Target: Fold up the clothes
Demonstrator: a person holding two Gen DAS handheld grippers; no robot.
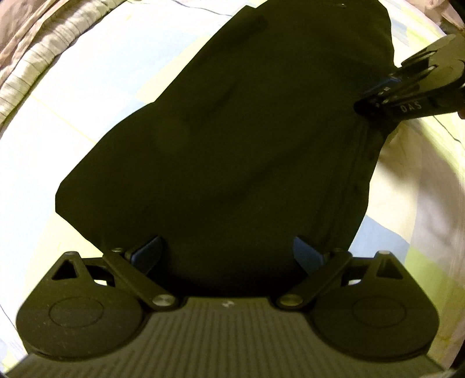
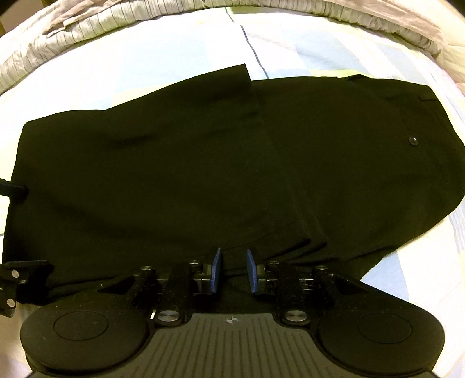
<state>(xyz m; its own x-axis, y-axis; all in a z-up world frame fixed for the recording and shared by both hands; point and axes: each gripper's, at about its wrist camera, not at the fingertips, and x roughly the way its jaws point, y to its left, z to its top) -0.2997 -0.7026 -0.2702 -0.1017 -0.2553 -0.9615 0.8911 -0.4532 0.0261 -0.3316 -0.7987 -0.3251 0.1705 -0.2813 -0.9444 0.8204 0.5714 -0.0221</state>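
Observation:
A pair of black trousers (image 1: 232,139) lies folded on a pale bed sheet (image 1: 87,96). In the right wrist view the trousers (image 2: 174,174) span the frame, with the leg ends folded over the waist part and a small button (image 2: 412,141) at the right. My left gripper (image 1: 228,251) is open wide, its blue pads (image 1: 148,253) over the near end of the cloth. My right gripper (image 2: 234,269) stands at the trousers' near edge with a narrow gap between its pads, holding nothing I can see. It also shows at the right in the left wrist view (image 1: 407,96).
A crumpled striped blanket (image 2: 116,26) lies along the far edge of the bed, also seen in the left wrist view (image 1: 37,58). The sheet (image 2: 319,49) has pale blue and green blocks. The left gripper's body shows at the left edge (image 2: 17,279).

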